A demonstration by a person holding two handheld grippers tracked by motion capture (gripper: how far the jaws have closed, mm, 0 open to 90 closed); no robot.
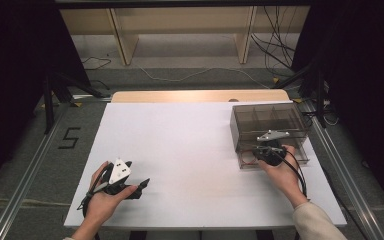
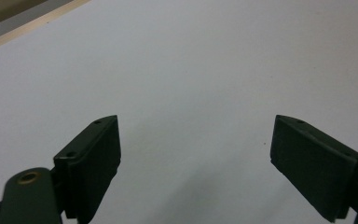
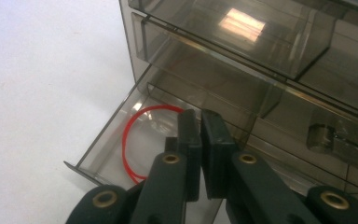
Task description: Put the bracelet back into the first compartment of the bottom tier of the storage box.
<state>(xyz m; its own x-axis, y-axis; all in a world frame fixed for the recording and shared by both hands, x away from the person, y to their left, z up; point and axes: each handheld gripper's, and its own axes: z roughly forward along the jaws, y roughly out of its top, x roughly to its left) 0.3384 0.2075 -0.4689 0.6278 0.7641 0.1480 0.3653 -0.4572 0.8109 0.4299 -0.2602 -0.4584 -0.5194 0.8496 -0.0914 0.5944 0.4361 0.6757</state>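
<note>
1. Left gripper [image 1: 130, 186]: black body, flat rectangular jaw pads, a brass-coloured rivet behind them.
2. Right gripper [image 3: 201, 126]: black, brass-coloured rivets on its links.
3. Each carries a grey three-cornered plate and a black cable.
4. A cream sleeve [image 1: 316, 222] behind the right gripper.

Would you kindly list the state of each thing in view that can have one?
Left tool: open, holds nothing, over the bare white table.
Right tool: shut, at the pulled-out drawer.
Bottom drawer: pulled out, red rubber band lying inside.
Drawer cabinet: upright; upper drawers pushed in.
</note>
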